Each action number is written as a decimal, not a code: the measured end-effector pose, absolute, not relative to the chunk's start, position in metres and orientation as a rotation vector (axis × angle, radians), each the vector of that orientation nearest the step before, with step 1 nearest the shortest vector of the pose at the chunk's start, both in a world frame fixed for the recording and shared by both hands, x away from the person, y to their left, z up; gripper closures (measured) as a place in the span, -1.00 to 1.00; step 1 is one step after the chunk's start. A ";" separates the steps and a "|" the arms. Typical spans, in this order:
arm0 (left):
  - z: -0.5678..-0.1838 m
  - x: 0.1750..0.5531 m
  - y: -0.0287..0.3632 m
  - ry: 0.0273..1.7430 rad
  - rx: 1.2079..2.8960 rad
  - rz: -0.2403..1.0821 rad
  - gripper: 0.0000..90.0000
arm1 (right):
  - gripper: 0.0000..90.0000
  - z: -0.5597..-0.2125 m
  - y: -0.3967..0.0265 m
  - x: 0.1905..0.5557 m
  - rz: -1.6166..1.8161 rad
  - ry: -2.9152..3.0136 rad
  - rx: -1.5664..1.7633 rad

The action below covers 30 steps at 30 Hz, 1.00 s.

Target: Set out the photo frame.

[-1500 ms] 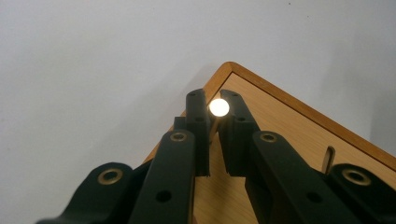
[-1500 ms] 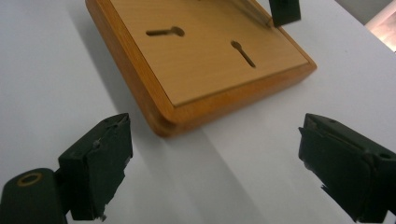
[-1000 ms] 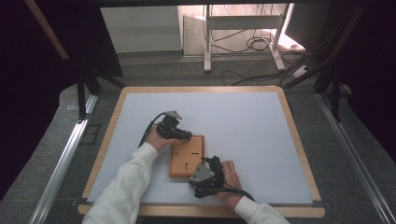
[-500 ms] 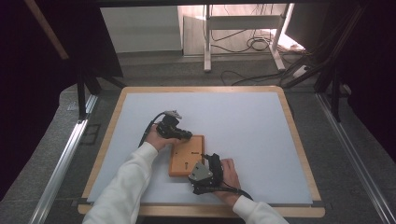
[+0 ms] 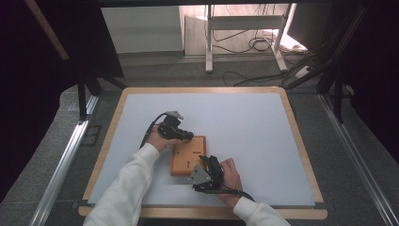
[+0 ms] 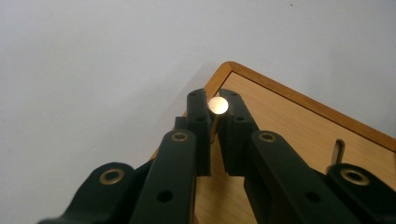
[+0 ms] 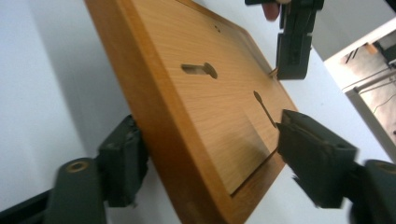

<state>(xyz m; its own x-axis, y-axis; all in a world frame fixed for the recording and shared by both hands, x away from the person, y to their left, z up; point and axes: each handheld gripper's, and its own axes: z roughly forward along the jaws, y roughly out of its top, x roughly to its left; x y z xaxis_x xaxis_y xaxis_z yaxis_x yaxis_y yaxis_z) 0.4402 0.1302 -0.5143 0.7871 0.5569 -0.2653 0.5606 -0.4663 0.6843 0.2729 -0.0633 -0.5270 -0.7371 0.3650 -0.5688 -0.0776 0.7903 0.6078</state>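
Lay flat on the white counter (image 5: pixel 254 117), towards its near left part: a rectangular orange-brown wooden board with a raised rim (image 5: pixel 188 155). Carried shallow cut-outs in its top face, among them a keyhole-shaped slot (image 7: pixel 198 69) and a thin spoon-shaped slot (image 7: pixel 264 109).

Held the left gripper (image 5: pixel 186 135) at the far left corner of the board, jaws pointing down over the rim. Kept those jaws drawn narrow, clamped on a small upright brass-coloured metal pin with a round flat head (image 6: pixel 218 106); seen along the left gripper (image 6: pixel 214 100), had the pin's bright head sitting level with the jaw tips and its shaft running down between the pads, just above the board's corner (image 6: pixel 299 135). Could not make out whether the pin's lower end touched the wood.

Set the right gripper (image 5: pixel 203 162) at the near edge of the board, with the hand resting on the counter behind it. Straddled that edge of the board (image 7: pixel 201 93) with the right gripper (image 7: pixel 210 154): one jaw against the outer side of the rim, the other over the top face near the end of the spoon-shaped slot. Had just been closing those jaws, with the board between them; could not tell whether both pads already pressed on the wood.

Stood well apart, the two grippers, at opposite ends of the board.
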 end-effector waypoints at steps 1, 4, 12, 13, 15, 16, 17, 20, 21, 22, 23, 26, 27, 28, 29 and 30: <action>-0.514 0.440 0.130 0.828 2.165 0.000 0.87 | -0.26 -0.526 -0.063 0.272 0.810 2.272 0.204; -0.514 0.440 0.130 0.835 2.161 0.001 0.86 | -0.21 -0.525 -0.064 0.272 0.804 2.277 0.190; -0.508 0.432 0.137 0.865 2.113 0.085 0.54 | -0.14 -0.524 -0.065 0.271 0.790 2.259 0.183; -0.506 0.429 0.140 0.873 2.112 0.108 0.44 | -0.14 -0.523 -0.065 0.272 0.792 2.258 0.183; -0.503 0.423 0.147 0.881 2.100 0.146 0.24 | -0.14 -0.522 -0.066 0.272 0.790 2.259 0.191; -0.502 0.419 0.152 0.887 2.085 0.154 0.17 | -0.14 -0.522 -0.066 0.272 0.792 2.258 0.192; -0.501 0.415 0.158 0.891 2.071 0.164 0.11 | -0.14 -0.522 -0.066 0.272 0.795 2.257 0.194; -0.501 0.403 0.171 0.905 2.052 0.186 -0.01 | -0.14 -0.522 -0.066 0.272 0.794 2.258 0.196; -0.502 0.400 0.174 0.912 2.049 0.194 -0.05 | -0.14 -0.522 -0.066 0.272 0.791 2.258 0.195; -0.503 0.396 0.177 0.924 2.047 0.205 -0.09 | -0.14 -0.522 -0.066 0.272 0.786 2.260 0.195; -0.504 0.391 0.181 0.935 2.047 0.221 -0.12 | -0.14 -0.523 -0.066 0.272 0.792 2.259 0.197; -0.508 0.381 0.188 0.944 2.052 0.236 -0.19 | -0.14 -0.523 -0.067 0.273 0.794 2.258 0.191; -0.509 0.377 0.190 0.945 2.058 0.241 -0.20 | -0.15 -0.523 -0.067 0.273 0.795 2.258 0.192; -0.511 0.374 0.192 0.945 2.061 0.243 -0.22 | -0.15 -0.522 -0.067 0.273 0.791 2.262 0.192; -0.512 0.370 0.195 0.947 2.062 0.242 -0.22 | -0.15 -0.522 -0.067 0.273 0.792 2.264 0.192; -0.514 0.366 0.199 0.952 2.060 0.245 -0.23 | -0.15 -0.522 -0.067 0.273 0.793 2.265 0.192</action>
